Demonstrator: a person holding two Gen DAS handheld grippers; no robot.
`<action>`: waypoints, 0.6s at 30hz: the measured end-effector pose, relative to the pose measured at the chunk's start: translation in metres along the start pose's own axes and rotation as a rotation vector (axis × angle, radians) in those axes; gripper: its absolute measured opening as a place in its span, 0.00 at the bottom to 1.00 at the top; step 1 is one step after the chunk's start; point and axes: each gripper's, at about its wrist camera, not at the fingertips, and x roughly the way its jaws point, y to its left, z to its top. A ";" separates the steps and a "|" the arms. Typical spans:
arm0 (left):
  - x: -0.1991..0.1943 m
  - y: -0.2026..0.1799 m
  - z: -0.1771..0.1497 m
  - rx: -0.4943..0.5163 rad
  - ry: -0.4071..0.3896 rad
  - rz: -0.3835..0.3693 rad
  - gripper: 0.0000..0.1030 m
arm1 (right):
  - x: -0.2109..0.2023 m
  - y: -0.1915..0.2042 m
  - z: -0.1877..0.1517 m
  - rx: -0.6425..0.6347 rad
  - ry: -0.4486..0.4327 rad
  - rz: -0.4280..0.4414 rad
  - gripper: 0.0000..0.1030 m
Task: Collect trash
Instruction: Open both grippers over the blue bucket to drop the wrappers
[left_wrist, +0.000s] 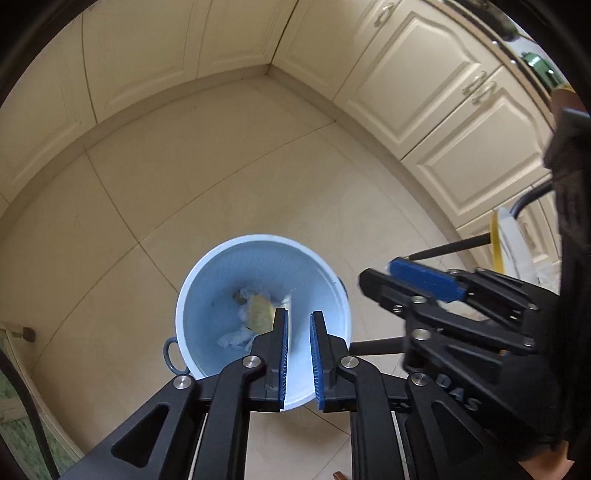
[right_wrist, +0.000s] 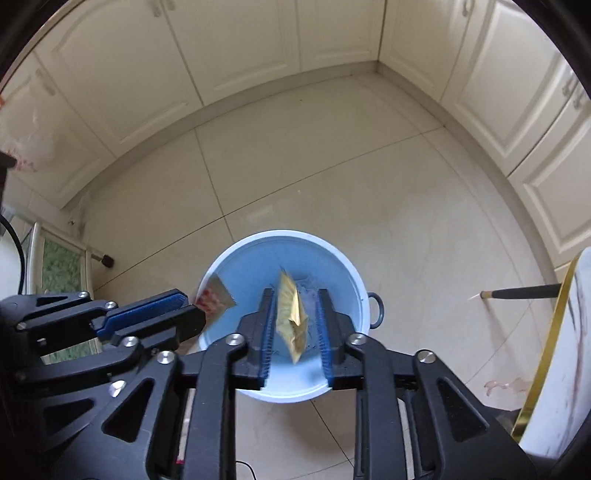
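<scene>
gold wrapper (right_wrist: 291, 319) motion-blurred, table (right_wrist: 561, 354) cut off at the edge

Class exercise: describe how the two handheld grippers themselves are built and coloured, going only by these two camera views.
Both the left gripper and the right gripper are matte black linkage frames with silver pivot bolts and triangular cut-outs. Their fingers carry ribbed blue pads. Raised lettering marks the right gripper's body.

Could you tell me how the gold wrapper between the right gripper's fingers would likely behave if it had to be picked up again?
The gold wrapper looks creased and thin, so it is probably floppy and very light. Its shiny foil-like surface may slip between pads. It appears loose between the open fingers of the right gripper, above the blue bin, so it would likely flutter rather than drop straight.
</scene>
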 end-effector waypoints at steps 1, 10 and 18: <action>0.004 0.003 0.001 -0.010 0.011 0.005 0.13 | -0.001 -0.004 0.001 0.001 -0.001 0.001 0.28; -0.041 -0.007 -0.019 -0.100 -0.083 0.144 0.32 | -0.032 0.011 0.002 -0.007 -0.048 0.032 0.34; -0.164 -0.022 -0.042 -0.131 -0.335 0.273 0.48 | -0.128 0.070 -0.006 -0.096 -0.182 0.082 0.43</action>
